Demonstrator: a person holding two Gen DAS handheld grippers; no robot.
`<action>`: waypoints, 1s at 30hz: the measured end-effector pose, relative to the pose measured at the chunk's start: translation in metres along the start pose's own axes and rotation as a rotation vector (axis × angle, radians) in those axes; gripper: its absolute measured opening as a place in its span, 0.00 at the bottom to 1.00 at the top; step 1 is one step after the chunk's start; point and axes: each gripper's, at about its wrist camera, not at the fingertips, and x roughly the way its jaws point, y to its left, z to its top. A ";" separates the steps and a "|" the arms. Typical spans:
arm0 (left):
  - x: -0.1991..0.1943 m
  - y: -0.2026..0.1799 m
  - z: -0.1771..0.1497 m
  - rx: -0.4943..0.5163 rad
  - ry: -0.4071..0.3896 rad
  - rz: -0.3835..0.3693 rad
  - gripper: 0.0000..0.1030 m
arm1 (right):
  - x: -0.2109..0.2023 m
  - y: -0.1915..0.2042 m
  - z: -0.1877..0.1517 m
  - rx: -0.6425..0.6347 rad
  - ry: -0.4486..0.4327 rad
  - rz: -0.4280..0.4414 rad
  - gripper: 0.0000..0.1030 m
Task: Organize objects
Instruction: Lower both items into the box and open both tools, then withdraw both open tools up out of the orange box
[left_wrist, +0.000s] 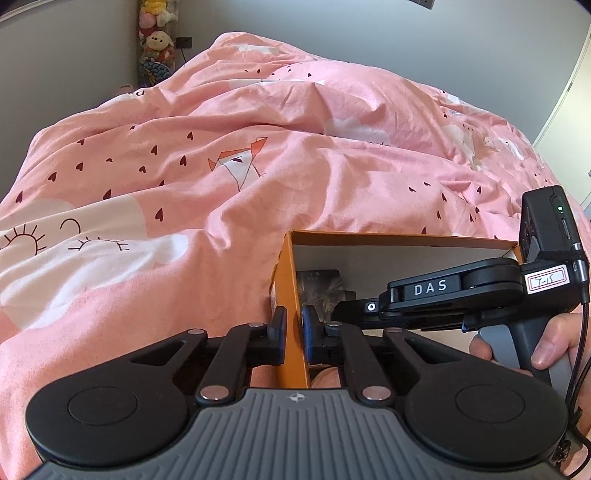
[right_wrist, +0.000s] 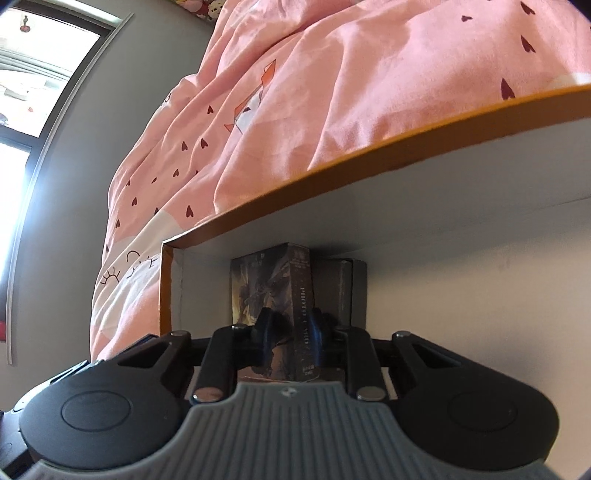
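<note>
An orange cardboard box (left_wrist: 369, 236) with a white inside stands open on the bed. My left gripper (left_wrist: 294, 332) is shut on the box's left wall, one finger outside and one inside. My right gripper (left_wrist: 347, 308) reaches into the box from the right, held by a hand (left_wrist: 554, 347). In the right wrist view, my right gripper (right_wrist: 290, 332) has its fingers on either side of a dark card box (right_wrist: 273, 280) with printed artwork. This card box stands in the orange box's (right_wrist: 369, 155) far left corner. A second dark pack (right_wrist: 340, 288) stands just behind it on the right.
A rumpled pink duvet (left_wrist: 258, 147) with small hearts covers the bed around the box. Plush toys (left_wrist: 157, 40) are stacked in the far corner by the grey wall. A bright window (right_wrist: 22, 110) shows at the left of the right wrist view.
</note>
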 end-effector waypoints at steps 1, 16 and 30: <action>0.000 0.000 0.000 0.002 -0.001 -0.001 0.11 | -0.004 0.000 0.001 -0.011 -0.015 -0.007 0.23; 0.007 -0.003 0.004 0.006 0.004 -0.005 0.05 | 0.013 0.003 0.007 -0.143 -0.029 -0.212 0.02; -0.025 -0.016 -0.008 -0.007 -0.097 0.031 0.06 | -0.018 0.028 -0.013 -0.297 -0.102 -0.234 0.04</action>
